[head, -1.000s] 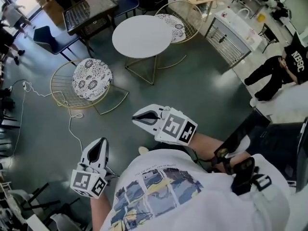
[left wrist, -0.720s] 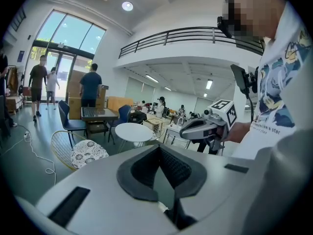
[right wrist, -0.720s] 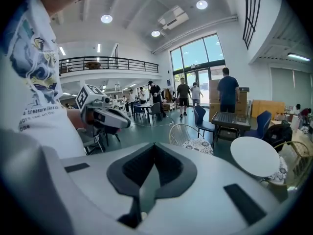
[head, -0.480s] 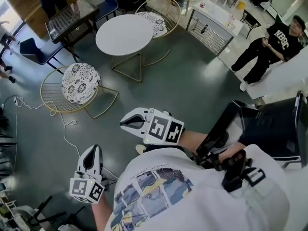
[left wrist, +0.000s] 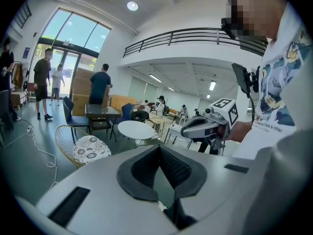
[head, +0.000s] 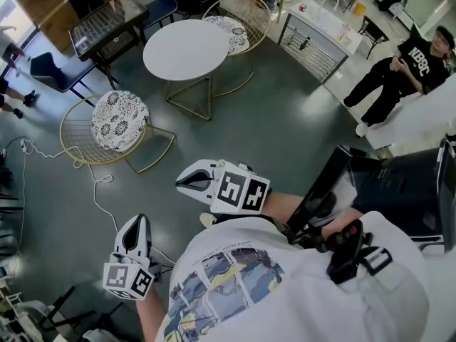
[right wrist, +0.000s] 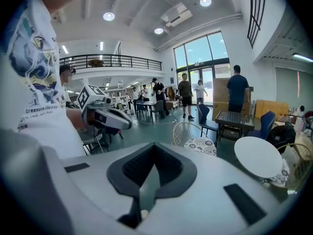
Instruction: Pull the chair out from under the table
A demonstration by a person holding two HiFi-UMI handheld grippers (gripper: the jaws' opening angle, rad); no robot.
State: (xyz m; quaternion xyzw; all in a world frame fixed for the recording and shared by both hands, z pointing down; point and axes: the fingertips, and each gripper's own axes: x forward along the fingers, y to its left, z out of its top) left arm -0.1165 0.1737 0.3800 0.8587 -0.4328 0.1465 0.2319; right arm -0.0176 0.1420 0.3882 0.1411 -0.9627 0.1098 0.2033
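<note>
Jaws on both grippers are pressed together with nothing between them; each gripper's own view shows its dark pads meeting in a thin line. In the head view the left gripper (head: 140, 223) hangs low at the person's left side, its marker cube toward the camera and its tip pointing up the picture. The right gripper (head: 181, 182) sits just in front of the person's white printed shirt (head: 235, 283) with its tip pointing to the picture's left. The two grippers are apart and touch nothing. Well ahead of them, across open grey-green floor (head: 271, 127), stands a round white table (head: 185, 48) on a thin gold frame. Two gold wire chairs with black-and-white patterned cushions stand by it. The far chair (head: 246, 20) is at the table's far right edge, its cushion partly hidden by the rim of the tabletop. The near chair (head: 107, 123) stands to the table's lower left, wholly clear of the top with its cushion fully in sight. Both chairs are well apart from either gripper. A white cable (head: 92, 184) trails over the floor between the near chair and the left gripper. Beyond the near chair are a dark square table (head: 107, 23) and a dark blue chair (head: 46, 70). To the right of the round table stands a white cabinet (head: 317, 34), and a person in black (head: 395, 70) stands near the picture's right edge
</note>
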